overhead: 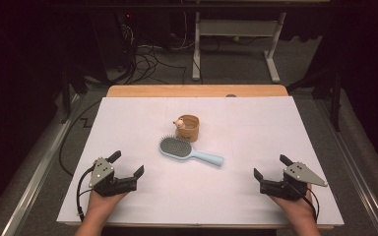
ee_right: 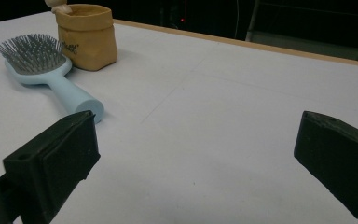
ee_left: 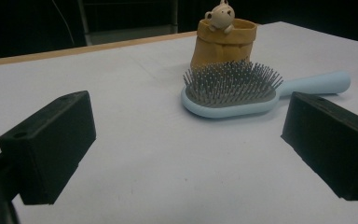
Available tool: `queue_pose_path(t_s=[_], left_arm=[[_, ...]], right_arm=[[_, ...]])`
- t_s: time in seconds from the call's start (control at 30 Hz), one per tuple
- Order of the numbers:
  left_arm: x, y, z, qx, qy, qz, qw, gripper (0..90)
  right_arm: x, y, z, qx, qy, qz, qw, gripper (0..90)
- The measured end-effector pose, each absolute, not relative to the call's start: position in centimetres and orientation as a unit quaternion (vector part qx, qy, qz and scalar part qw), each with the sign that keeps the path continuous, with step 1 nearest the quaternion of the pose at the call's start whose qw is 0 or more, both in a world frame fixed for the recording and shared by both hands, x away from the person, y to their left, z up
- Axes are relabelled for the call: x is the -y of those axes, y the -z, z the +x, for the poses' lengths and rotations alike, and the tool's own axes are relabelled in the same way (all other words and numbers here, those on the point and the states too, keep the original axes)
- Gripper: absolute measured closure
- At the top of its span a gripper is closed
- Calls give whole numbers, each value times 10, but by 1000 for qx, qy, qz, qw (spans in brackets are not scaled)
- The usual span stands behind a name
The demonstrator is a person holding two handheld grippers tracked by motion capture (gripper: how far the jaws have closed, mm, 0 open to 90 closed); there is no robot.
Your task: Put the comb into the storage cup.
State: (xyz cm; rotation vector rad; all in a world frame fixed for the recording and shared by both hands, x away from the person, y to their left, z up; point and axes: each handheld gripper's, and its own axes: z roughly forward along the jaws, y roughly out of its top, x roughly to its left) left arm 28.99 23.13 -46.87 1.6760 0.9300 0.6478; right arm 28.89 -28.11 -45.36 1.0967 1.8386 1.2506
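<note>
A light blue hairbrush [overhead: 189, 152] lies bristles up in the middle of the white table [overhead: 256, 123], handle toward the right. Just behind it stands a small tan pouch-shaped cup [overhead: 189, 128] with a little bear figure [overhead: 179, 122] on its rim. The left gripper view shows the brush [ee_left: 230, 88] and cup [ee_left: 223, 42] ahead. In the right gripper view the brush [ee_right: 46, 70] and cup [ee_right: 87, 35] sit at upper left. My left gripper [overhead: 127, 164] rests open at the near left. Over at the near right, my right gripper [overhead: 271, 167] is open too. Nothing lies between either pair of jaws.
The white sheet covers a wooden table whose bare far edge [overhead: 197, 90] shows. Beyond it are a dark floor, cables [overhead: 147, 61] and a white desk frame [overhead: 236, 44].
</note>
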Motion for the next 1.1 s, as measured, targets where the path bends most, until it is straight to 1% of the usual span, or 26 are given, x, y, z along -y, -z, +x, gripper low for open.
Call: queue_pose_path(t_s=[0.37, 0.5, 0.7, 1.03, 1.1], left_arm=[[-229, 469, 291, -390, -269, 713, 518, 27], [-226, 472, 291, -383, -265, 723, 510, 29], [-225, 472, 292, -381, -258, 726, 511, 26], [-226, 471, 290, -380, -256, 718, 524, 23], [-226, 470, 290, -377, -257, 717, 527, 23]], right_arm=[[277, 454, 291, -723, -458, 414, 310, 1], [276, 454, 292, -732, -450, 416, 299, 1], [275, 455, 294, -742, -441, 418, 284, 3], [273, 458, 299, -767, -420, 422, 240, 1], [271, 460, 300, -778, -416, 416, 223, 1]])
